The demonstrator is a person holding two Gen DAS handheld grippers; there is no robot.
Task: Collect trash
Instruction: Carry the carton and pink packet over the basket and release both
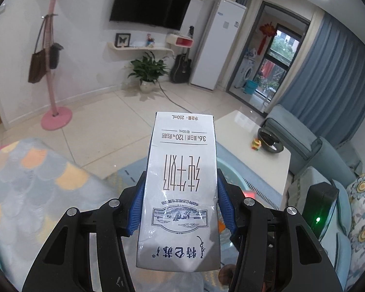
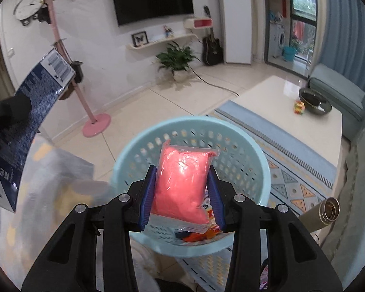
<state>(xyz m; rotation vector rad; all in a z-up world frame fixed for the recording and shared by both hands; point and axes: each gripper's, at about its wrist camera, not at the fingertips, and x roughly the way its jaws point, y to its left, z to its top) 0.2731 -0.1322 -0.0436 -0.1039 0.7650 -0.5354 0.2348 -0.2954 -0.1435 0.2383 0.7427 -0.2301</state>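
Wrappers (image 2: 202,234) in blue basket (image 2: 133,155)

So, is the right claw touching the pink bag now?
Touching. The right wrist view shows the right claw with both blue pads pressed against the sides of the pink bag, holding it above the light blue basket.

Glossy paper milk carton (image 1: 180,189), clear crinkly plastic packet (image 2: 181,182), perforated, seemingly plastic basket (image 2: 253,160)

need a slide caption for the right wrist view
Right tool clamps a pink packet above a pale blue basket that already holds wrappers.
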